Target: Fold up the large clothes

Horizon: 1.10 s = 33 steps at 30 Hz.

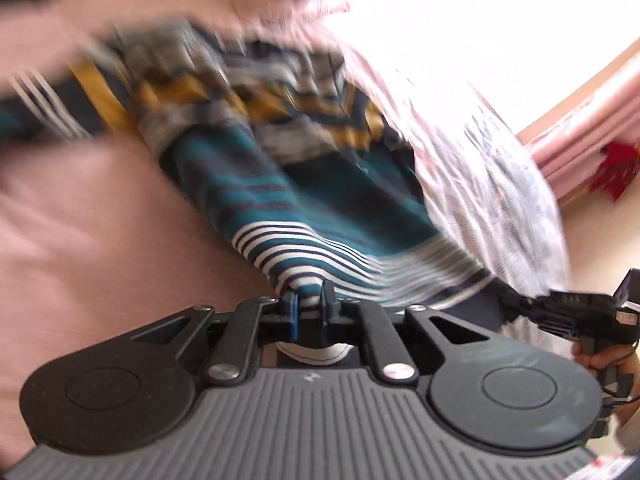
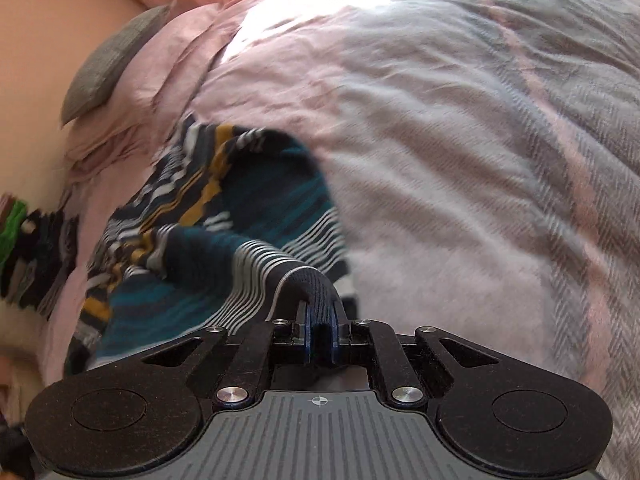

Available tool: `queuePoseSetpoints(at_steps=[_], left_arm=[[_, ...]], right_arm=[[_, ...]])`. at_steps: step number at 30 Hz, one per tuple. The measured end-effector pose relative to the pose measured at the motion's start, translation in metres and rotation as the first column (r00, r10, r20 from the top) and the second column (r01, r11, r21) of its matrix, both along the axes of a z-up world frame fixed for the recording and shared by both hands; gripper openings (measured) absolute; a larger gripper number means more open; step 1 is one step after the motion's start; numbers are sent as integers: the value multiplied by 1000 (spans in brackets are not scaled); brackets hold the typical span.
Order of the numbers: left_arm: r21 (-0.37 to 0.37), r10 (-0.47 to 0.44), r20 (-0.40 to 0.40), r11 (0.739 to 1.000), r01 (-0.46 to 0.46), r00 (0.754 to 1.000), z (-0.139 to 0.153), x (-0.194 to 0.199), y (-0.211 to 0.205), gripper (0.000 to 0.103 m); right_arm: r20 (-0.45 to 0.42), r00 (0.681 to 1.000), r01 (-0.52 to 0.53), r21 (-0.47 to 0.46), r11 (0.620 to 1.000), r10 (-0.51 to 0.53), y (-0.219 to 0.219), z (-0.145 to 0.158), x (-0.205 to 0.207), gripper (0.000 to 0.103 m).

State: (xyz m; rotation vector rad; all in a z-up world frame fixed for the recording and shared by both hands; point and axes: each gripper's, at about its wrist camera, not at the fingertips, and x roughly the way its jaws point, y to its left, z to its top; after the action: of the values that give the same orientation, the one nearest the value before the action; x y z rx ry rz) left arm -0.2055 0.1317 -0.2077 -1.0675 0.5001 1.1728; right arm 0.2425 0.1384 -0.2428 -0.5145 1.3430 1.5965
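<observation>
Left tool [image 1: 309,307] clenched on the striped hem of the sweater [image 1: 304,184], a fold of white-and-navy stripe pinched between the blue pads. Right tool [image 2: 319,332] clenched on another part of the hem, dark ribbed edge bunched up between its pads.

Sweater is teal, navy, mustard and grey stripes, lying rumpled on the bed; from each tool the cloth runs away toward the bunched middle. Left view heavily motion-blurred, so cannot tell how much of the sweater is off the bed.

Under it: pink sheet [image 1: 80,220] on the left-view side, grey-and-pink herringbone blanket [image 2: 500,140] on the other side. Pink pillows [image 2: 160,80] with a grey cushion [image 2: 108,64] stacked at the bed head against a peach wall. In the left view the right tool's body [image 1: 568,312] shows at lower right with a hand [image 1: 600,364] on its grip, sweater edge at its tip. Pink curtain [image 1: 588,120] and something red [image 1: 616,168] beyond the bed, both blurred
</observation>
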Motion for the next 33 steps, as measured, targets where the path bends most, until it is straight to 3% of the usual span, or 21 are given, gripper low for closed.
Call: queuePoseSetpoints(at_steps=[2, 4, 5, 7, 9, 11, 12, 14, 17, 19, 21, 23, 24, 26, 28, 30, 31, 32, 33], left_arm=[[25, -8, -119, 1000, 11, 993, 49, -26, -26, 7], [-18, -53, -257, 999, 50, 965, 74, -38, -46, 7], [-74, -90, -298, 995, 71, 950, 72, -42, -53, 14], [-210, -101, -368, 977, 23, 924, 45, -46, -67, 27], [-284, -122, -355, 959, 18, 927, 11, -53, -84, 30], [-280, -57, -354, 959, -48, 934, -17, -69, -101, 31], [-272, -3, -343, 957, -96, 939, -28, -80, -107, 31], [-228, 113, -300, 956, -187, 947, -43, -104, -119, 31], [-159, 264, -240, 938, -306, 934, -61, -129, -119, 34], [-164, 327, -195, 919, -359, 925, -76, -138, -114, 37], [-195, 341, -168, 908, -370, 925, -86, -136, -107, 36], [-188, 299, -232, 920, -344, 926, -83, -123, -100, 31], [-162, 288, -262, 928, -337, 921, -77, -119, -99, 31], [-122, 291, -293, 933, -338, 911, -61, -120, -102, 30], [-107, 322, -277, 926, -362, 905, -51, -130, -105, 30], [-107, 357, -270, 912, -396, 895, -46, -142, -101, 30], [-110, 373, -271, 904, -413, 888, -46, -147, -94, 30], [-112, 386, -270, 897, -427, 882, -45, -152, -89, 30], [-112, 396, -265, 893, -436, 879, -46, -154, -81, 30]], right_arm=[[-79, 992, -107, -41, 993, 103, -34, 8, -24, 5], [-97, 975, -210, -100, 973, 200, -65, 4, -53, 5], [-72, 969, -245, -136, 960, 237, -77, -3, -66, 5], [-5, 956, -284, -274, 919, 294, -90, -30, -84, 5], [80, 949, -255, -380, 889, 306, -96, -50, -89, 14], [110, 955, -221, -356, 908, 275, -96, -52, -81, 40], [110, 962, -200, -338, 920, 250, -94, -51, -77, 44], [127, 973, -152, -269, 951, 192, -89, -49, -70, 47], [133, 977, -136, -203, 970, 165, -76, -55, -74, 48], [98, 985, -125, -185, 975, 145, -70, -68, -81, 49], [67, 990, -110, -217, 970, 127, -67, -84, -94, 49], [106, 984, -113, -231, 966, 141, -64, -88, -104, 49], [109, 988, -85, -214, 973, 110, -63, -84, -103, 49], [33, 999, 41, -203, 978, -35, -60, -80, -87, 49], [-107, 959, 233, -224, 946, -262, -56, -83, -55, 49], [-191, 861, 413, -280, 867, -472, -49, -90, -28, 49], [-226, 806, 478, -296, 827, -547, -44, -93, -18, 49], [-239, 776, 515, -294, 805, -584, -37, -95, -12, 49], [-230, 766, 536, -287, 794, -600, -29, -96, -10, 49]])
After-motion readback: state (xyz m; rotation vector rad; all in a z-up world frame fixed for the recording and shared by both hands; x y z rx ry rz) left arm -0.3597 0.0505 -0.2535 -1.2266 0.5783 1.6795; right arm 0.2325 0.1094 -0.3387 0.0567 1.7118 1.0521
